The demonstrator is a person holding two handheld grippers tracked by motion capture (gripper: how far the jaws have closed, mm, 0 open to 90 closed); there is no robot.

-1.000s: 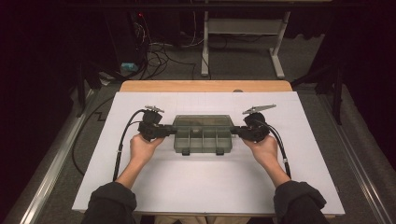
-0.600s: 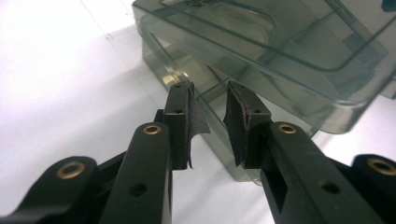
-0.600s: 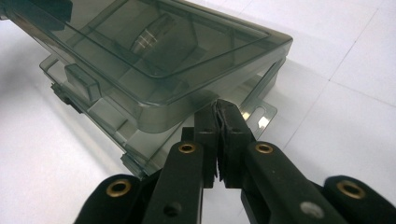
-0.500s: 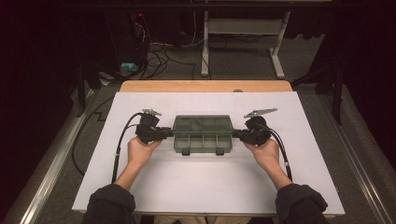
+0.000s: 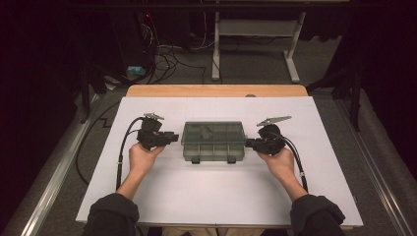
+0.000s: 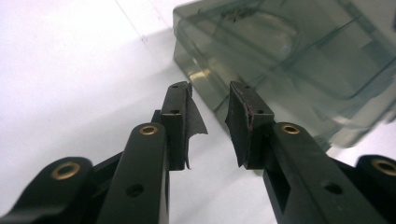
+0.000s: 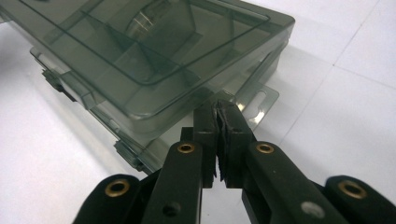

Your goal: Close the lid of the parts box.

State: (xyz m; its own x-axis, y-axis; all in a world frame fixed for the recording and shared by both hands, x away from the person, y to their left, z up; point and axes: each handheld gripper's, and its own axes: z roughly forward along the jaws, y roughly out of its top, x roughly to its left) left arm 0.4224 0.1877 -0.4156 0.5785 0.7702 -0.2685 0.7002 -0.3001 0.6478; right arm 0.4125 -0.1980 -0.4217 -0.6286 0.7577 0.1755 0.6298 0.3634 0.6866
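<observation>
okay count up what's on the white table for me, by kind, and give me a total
Smoky clear plastic compartment box: 1
Black hand-held grippers: 2, the left gripper and the right gripper
Total: 3

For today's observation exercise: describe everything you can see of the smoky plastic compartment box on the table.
The box is smoky translucent plastic, rectangular, lid shut, lying flat mid-table on the white sheet. Inner dividers show through the lid; two latches sit on its near edge, a slotted hanging tab at one end. The right tongs meet at that end; the left tongs gape just beside it.
</observation>
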